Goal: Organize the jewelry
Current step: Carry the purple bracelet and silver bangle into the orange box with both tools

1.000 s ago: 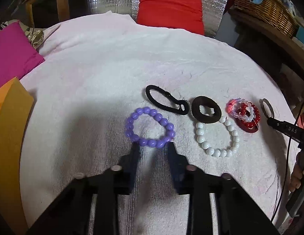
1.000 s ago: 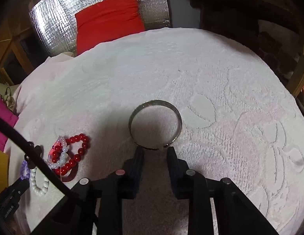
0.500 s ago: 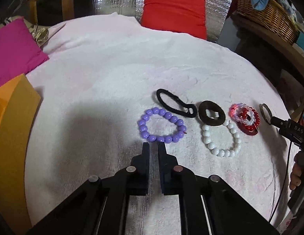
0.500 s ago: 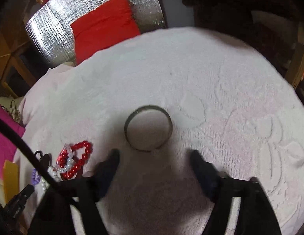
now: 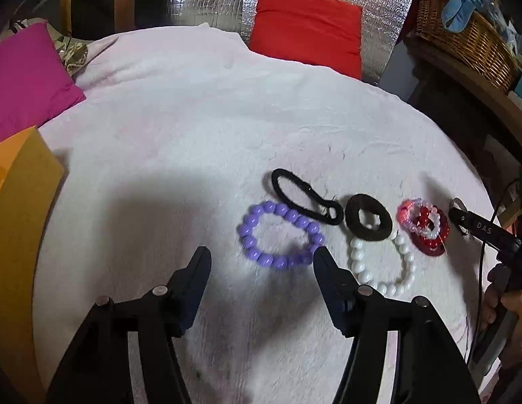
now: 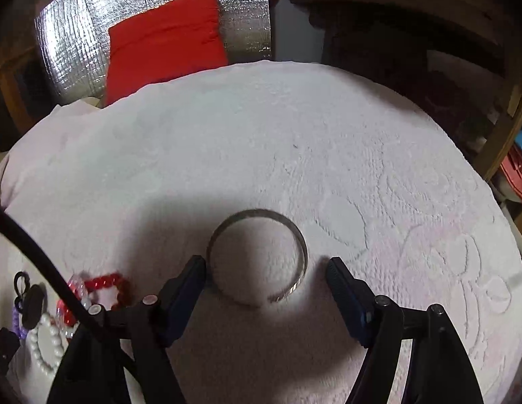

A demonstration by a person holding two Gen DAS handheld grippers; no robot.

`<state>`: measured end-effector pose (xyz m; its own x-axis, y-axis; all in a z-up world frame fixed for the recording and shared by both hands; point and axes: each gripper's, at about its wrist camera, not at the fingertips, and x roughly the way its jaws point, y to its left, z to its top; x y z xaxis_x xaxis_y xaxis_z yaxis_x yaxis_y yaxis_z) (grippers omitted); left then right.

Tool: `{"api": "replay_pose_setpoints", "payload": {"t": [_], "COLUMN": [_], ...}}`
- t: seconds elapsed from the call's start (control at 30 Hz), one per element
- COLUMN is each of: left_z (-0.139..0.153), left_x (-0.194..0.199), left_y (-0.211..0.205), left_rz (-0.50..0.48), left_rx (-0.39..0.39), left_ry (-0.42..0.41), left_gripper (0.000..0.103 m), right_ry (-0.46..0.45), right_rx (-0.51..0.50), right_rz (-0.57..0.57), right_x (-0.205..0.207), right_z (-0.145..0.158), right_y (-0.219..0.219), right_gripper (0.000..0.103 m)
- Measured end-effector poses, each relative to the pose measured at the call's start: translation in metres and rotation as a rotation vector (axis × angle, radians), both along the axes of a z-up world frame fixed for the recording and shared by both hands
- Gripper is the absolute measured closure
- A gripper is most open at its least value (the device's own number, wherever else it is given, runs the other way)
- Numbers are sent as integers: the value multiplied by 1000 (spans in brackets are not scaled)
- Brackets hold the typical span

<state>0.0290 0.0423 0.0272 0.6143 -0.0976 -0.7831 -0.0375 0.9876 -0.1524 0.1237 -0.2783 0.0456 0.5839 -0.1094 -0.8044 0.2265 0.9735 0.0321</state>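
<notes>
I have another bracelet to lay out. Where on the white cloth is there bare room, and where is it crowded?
Bare: the white cloth between the magenta cushion and purple bead bracelet, and right of the metal bangle. Crowded: the row from the purple bracelet to the red bead bracelet.

Dim, soft claw shadows, fisheye-warped dark edges, slight blur.

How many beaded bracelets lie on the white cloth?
4: purple bracelet between the left jaws' tips; white bracelet to its right; red bracelet and pink bracelet, stacked farther right. More may lie hidden there.
</notes>
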Motion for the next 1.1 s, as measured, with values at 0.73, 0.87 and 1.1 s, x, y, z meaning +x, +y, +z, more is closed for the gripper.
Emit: {"api": "replay_pose_setpoints", "payload": {"t": [0.73,0.87,1.1], "left_z": [16,31,58], "left_x": [-14,-26,-59], "left_y": [-10,-3,10], "left_rz": [-15,-5,-4], "left_rx": [88,67,20], "left_ry": [-75,-115,-187], "left_gripper": [93,93,93], "right_ry": [-71,-94,-139], "right_rx": [74,80,128], "right_rz": [58,85,164], "right_x": [-35,-49,-72], "right_z": [24,34,55], "right_y": [-12,-8,23], "right_gripper": [39,39,39]}}
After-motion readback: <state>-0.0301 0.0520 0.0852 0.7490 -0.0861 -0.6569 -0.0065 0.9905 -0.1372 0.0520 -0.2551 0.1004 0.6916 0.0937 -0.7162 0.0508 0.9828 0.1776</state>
